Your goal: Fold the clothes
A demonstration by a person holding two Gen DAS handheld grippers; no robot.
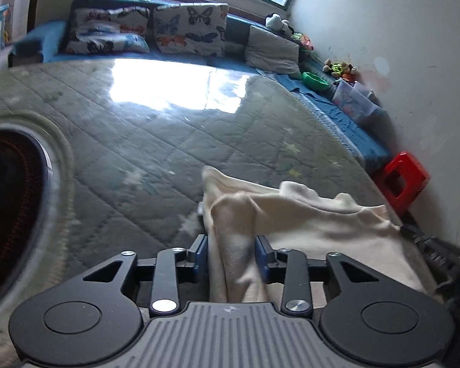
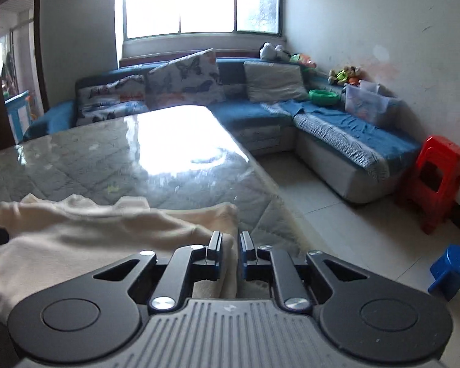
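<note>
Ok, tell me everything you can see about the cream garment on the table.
The cream garment looks like soft, fleecy knit. It lies rumpled in thick folds at the near edge of the quilted table cover. The left claw has a bunched fold between its fingers; the right claw is shut on another edge.

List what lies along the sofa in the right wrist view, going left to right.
Butterfly pillows → grey cushion → green bowl → clear plastic box → red stool, on the floor past the sofa's end.
</note>
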